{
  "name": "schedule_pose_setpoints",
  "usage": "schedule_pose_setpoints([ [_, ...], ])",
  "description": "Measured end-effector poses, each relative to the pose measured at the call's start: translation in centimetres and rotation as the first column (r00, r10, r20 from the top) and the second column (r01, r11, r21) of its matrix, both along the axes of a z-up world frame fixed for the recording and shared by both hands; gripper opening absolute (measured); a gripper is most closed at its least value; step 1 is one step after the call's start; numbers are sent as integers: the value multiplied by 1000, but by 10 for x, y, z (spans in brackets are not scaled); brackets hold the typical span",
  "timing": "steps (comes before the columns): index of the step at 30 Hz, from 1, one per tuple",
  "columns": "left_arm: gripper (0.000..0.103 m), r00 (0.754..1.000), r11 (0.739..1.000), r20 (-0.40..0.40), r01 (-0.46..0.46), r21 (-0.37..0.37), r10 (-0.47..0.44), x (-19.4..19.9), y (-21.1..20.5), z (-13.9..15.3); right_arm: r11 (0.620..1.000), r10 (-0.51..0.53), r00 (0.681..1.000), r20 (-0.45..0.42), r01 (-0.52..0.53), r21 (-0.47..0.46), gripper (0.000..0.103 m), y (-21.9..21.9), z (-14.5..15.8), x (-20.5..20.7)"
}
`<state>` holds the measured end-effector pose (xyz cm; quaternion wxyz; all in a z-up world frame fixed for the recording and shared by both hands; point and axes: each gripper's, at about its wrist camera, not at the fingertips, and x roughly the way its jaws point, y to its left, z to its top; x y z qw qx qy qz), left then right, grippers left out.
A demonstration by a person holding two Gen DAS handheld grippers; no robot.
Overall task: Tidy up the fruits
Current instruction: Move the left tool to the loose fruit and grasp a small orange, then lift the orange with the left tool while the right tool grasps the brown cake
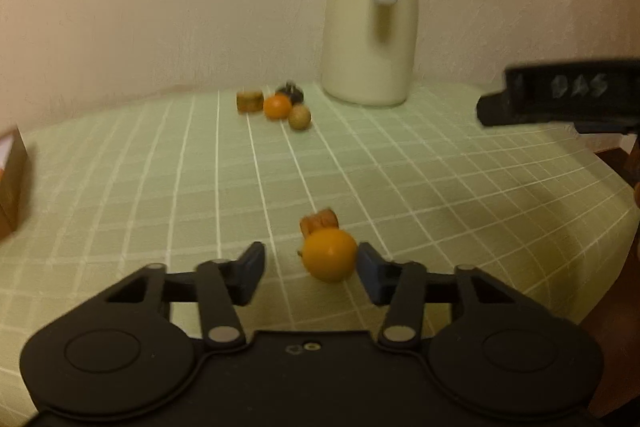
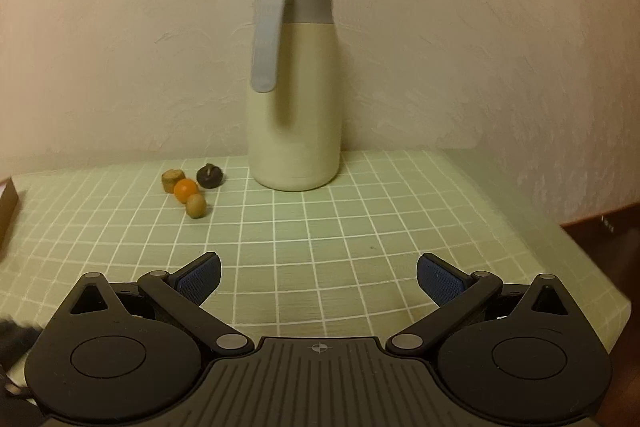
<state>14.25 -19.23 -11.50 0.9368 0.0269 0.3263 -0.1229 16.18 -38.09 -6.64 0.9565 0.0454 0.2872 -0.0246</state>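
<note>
A cream jug point(image 2: 294, 99) with a grey lid and grey handle stands upright at the back of the table, against the wall; what it holds cannot be seen. The table wears a pale green cloth point(image 2: 320, 247) with a white grid; a textured cream wall point(image 2: 440, 27) rises behind it. Left of the jug four small fruits cluster: a brown chunk point(image 2: 173, 179), a small orange point(image 2: 185, 190), a tan ball point(image 2: 196, 205) and a dark fruit point(image 2: 211, 175). A brown box point(image 1: 12, 183) sits at the left edge. The left gripper point(image 1: 310, 269) has its jaws around a near orange point(image 1: 329, 254); the right-hand pad touches it, the other stands clear; a brown piece point(image 1: 319, 221) lies just behind. The right gripper point(image 2: 319, 277) hangs wide apart, empty.
</note>
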Motion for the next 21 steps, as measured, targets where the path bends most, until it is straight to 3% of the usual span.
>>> schedule_pose_setpoints([
  [2, 38, 1000, 1000, -4, 11, 1, -11, 2, -4, -3, 1000, -1, 1000, -3, 1, 24, 103, -1, 1, 2],
  [5, 23, 999, 999, -22, 39, -8, -40, 2, -8, -7, 1000, 2, 1000, -15, -2, 30, 103, 0, 0, 4],
  [15, 23, 1000, 1000, -6, -3, -28, 3, 2, 14, 1, 1000, -16, 998, -57, 16, 6, 103, 1, -7, 12],
  [21, 23, 997, 997, -3, -79, -23, 79, 1, 52, 10, 998, 70, 992, -102, -70, 6, 103, 24, -12, 21],
])
